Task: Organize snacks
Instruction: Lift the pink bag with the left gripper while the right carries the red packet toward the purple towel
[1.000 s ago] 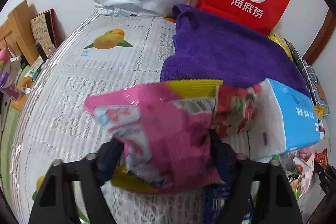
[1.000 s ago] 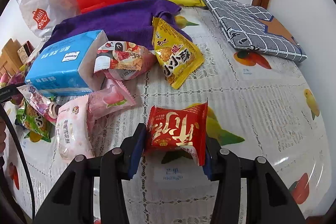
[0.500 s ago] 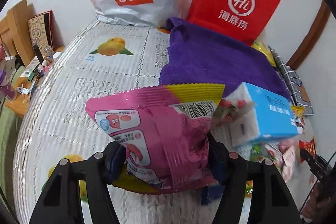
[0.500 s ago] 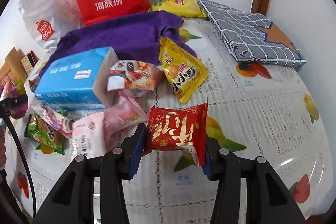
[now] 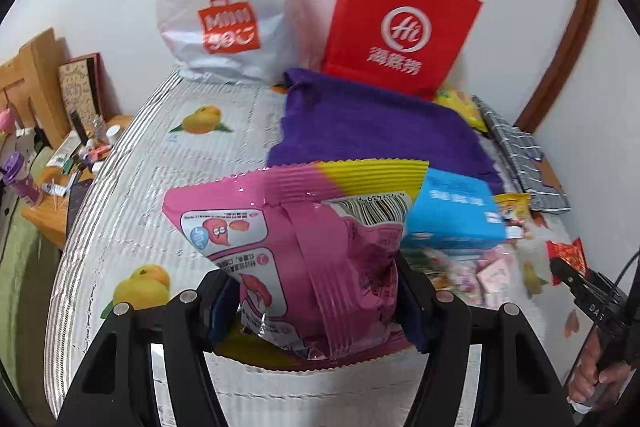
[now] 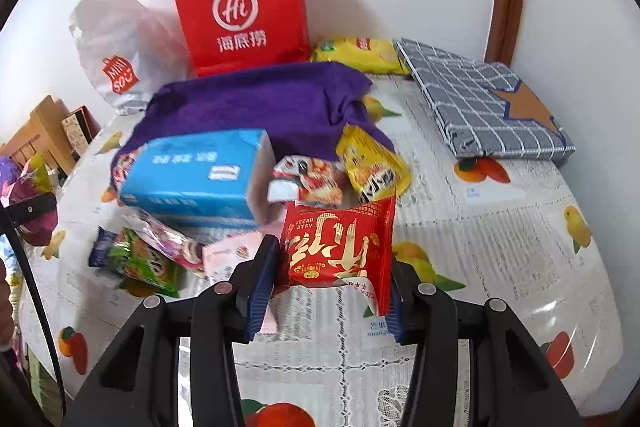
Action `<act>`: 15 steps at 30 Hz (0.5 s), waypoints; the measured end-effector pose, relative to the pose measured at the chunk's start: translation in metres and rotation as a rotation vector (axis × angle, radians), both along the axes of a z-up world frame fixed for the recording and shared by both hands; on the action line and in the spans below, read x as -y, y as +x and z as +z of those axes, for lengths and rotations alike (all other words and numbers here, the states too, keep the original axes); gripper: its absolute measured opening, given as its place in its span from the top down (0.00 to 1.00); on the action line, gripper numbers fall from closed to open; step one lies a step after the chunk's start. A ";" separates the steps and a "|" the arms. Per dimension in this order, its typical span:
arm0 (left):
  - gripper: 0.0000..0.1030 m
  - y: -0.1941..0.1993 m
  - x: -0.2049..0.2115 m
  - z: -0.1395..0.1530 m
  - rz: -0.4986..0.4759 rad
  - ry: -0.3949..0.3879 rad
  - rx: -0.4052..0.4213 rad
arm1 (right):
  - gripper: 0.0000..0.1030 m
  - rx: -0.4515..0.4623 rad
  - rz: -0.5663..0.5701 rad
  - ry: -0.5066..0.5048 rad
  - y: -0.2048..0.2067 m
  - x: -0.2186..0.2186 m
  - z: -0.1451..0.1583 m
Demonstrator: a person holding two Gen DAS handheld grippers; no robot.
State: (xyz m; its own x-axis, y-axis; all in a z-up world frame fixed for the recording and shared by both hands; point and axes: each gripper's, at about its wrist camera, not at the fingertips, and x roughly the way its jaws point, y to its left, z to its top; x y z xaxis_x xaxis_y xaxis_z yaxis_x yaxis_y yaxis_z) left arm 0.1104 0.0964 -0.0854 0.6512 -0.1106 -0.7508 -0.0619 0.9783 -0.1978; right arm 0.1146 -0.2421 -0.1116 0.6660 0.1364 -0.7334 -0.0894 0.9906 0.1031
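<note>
Lower centre of each view: the left gripper [image 5: 316,303] pinches a light, crinkly, slippery pink snack bag [image 5: 304,251] at mid-body, its jaws lately tightened; the right gripper [image 6: 328,287] clamps a small red packet [image 6: 340,247].

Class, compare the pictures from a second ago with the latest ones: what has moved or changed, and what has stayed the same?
Both grippers have lifted away from the table: more of the wall and bags now shows. The left gripper, its jaws having just closed a little, still holds the pink packet, now more upright. The right gripper still clamps the red packet. The tissue box, purple towel and loose snacks lie as before.
</note>
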 end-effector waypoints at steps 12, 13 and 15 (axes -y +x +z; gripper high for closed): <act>0.37 0.021 0.038 0.050 -0.073 -0.012 0.064 | 0.54 0.109 0.070 0.026 0.025 -0.030 0.065; 0.37 0.026 0.039 0.054 -0.073 -0.010 0.070 | 0.54 0.116 0.071 0.028 0.028 -0.031 0.069; 0.37 0.035 0.040 0.061 -0.068 0.000 0.082 | 0.54 0.127 0.073 0.028 0.038 -0.034 0.077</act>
State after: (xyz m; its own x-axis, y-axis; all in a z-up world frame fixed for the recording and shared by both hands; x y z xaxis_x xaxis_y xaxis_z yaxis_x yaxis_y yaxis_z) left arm 0.1451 0.0562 -0.0243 0.7011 -0.1570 -0.6956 0.0210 0.9796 -0.1999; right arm 0.1526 -0.2085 -0.0348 0.7407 0.2074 -0.6390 -0.1754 0.9779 0.1140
